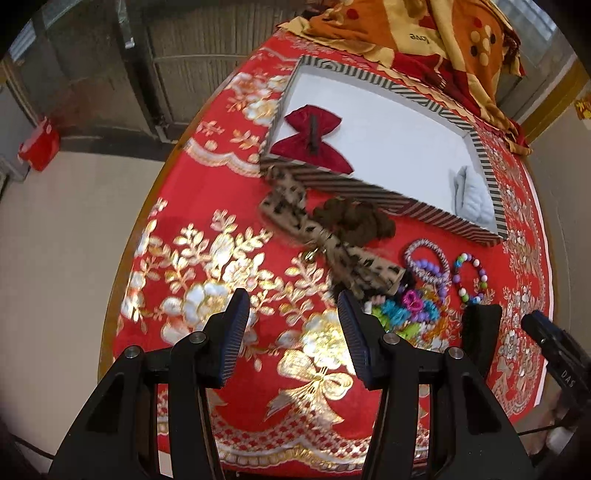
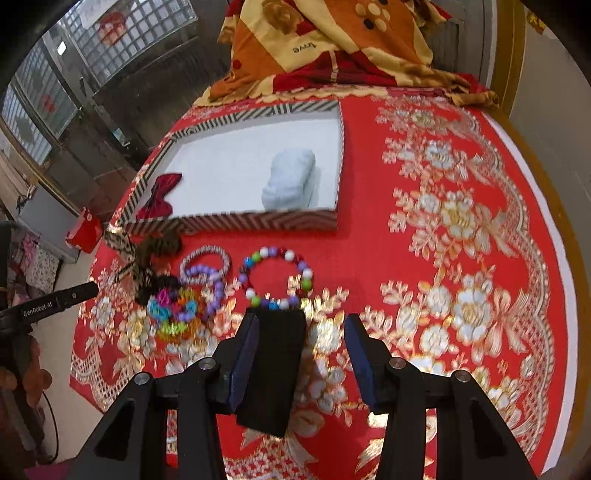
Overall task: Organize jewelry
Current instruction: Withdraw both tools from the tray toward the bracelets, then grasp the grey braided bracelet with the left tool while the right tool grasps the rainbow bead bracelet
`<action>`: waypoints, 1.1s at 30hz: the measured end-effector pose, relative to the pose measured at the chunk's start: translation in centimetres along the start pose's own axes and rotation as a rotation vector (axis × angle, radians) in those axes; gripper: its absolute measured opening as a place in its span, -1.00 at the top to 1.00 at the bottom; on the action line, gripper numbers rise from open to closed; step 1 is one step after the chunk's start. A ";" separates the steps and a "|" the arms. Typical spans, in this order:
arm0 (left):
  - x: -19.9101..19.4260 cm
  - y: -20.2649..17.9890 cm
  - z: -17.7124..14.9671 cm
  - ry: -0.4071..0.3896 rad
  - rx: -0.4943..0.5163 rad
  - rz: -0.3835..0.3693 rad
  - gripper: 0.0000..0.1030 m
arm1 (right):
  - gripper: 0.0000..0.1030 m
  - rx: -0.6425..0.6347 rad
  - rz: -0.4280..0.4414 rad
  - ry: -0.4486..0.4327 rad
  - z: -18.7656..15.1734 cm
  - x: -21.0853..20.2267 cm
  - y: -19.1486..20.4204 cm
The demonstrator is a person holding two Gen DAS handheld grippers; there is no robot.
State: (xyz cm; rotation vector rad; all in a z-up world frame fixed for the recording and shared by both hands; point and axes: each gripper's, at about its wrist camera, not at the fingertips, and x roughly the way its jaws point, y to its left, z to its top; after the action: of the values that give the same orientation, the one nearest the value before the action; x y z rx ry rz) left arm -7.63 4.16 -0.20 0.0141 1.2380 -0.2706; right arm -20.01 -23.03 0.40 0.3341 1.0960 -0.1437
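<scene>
- Jewelry [image 1: 424, 291] heaped on the red gold-flowered cloth [image 1: 207, 192] of the worktop, at the near right in the left wrist view, just near of the striped tray [image 1: 436, 216].
- Within that heap: a purple-and-white bracelet [image 1: 426, 262], a multicoloured bead bracelet [image 1: 471, 277] just right of it, and a tangle of bright coloured pieces [image 1: 402, 312] nearest of all.
- Left of these, a leopard-print bow [image 1: 291, 221] lying aslant, its far end at the tray's near wall, with a brown scrunchie [image 1: 354, 219] beside it against that wall.
- Inside the tray, on its white floor: a red bow [image 1: 310, 138] at the left and a pale blue-white padded thing [image 1: 474, 199] in the near right corner.
- Left claw [image 1: 295, 336] spread wide above bare cloth, left of the heap, nothing between its pads.
- Orange patterned blanket [image 1: 424, 33] bunched at the far end of the worktop.
- From the right wrist view, the same heap at the near left, the bead bracelet lying open as a ring just near of the tray's near wall.
- Right claw [image 2: 301, 326] spread, hovering just near of the bead bracelet.
- Black oblong block [image 2: 273, 369] between its pads, close against the left pad, a clear gap to the right pad; cannot tell whether carried or lying on the cloth.
</scene>
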 end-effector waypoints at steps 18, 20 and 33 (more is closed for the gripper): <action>1.4 -1.1 -1.9 0.063 0.040 -0.018 0.04 | 0.19 -0.098 0.131 0.048 -0.5 2.4 5.9; 1.3 -0.5 -1.6 0.061 0.016 -0.020 0.04 | 0.25 -0.114 0.147 0.054 -0.2 3.3 6.9; 1.8 3.3 -0.9 0.079 -0.069 -0.006 0.04 | 0.82 -0.092 0.215 0.122 0.0 7.5 7.8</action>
State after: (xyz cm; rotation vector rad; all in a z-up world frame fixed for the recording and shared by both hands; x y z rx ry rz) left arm -7.22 7.14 -2.57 -0.0389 1.3254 -0.2342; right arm -14.47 -15.36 -4.80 0.3794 1.1755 0.1187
